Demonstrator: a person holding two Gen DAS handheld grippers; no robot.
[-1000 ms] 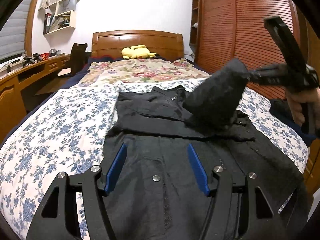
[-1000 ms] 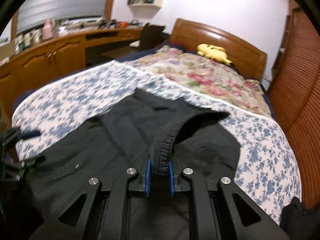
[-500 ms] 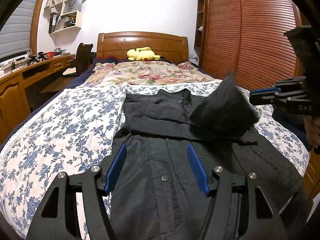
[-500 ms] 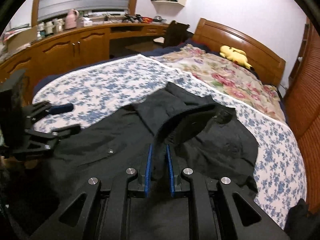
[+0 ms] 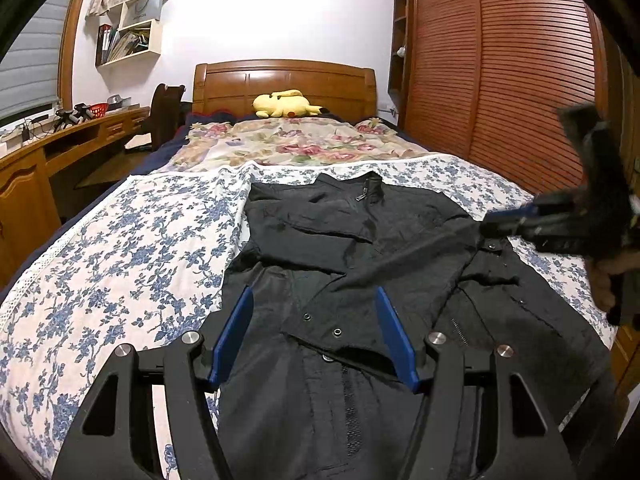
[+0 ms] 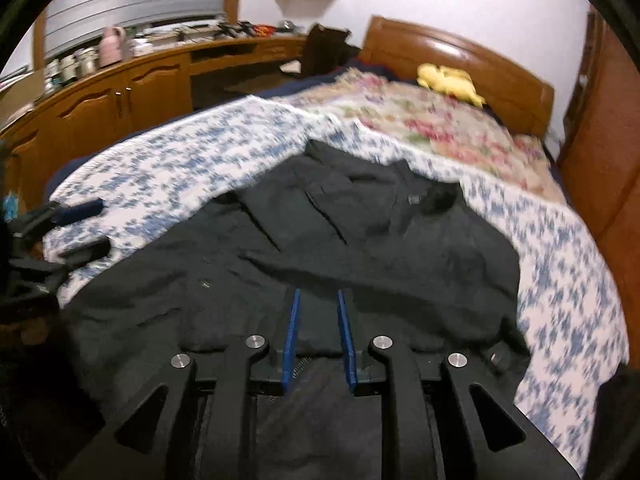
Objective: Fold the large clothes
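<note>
A large black jacket (image 5: 360, 248) lies spread on the bed, collar toward the headboard, with one sleeve (image 5: 384, 292) folded across its chest. My left gripper (image 5: 316, 332) is open and empty, low over the jacket's lower front. My right gripper (image 6: 318, 336) has its blue pads parted with nothing between them, over the jacket's right side (image 6: 360, 248). In the left wrist view the right gripper (image 5: 516, 220) sits at the jacket's right shoulder. The left gripper (image 6: 76, 228) shows at the left edge of the right wrist view.
The bed has a blue floral sheet (image 5: 120, 256) and a flowered quilt (image 5: 296, 144). A yellow plush toy (image 5: 284, 104) lies at the wooden headboard (image 5: 284, 80). A wooden desk (image 5: 44, 152) runs along the left; a slatted wardrobe (image 5: 500, 80) stands at the right.
My right gripper carried the sleeve down across the jacket, let it go and pulled back to the right. The sleeve now lies flat. My left gripper rose slightly and stayed open.
</note>
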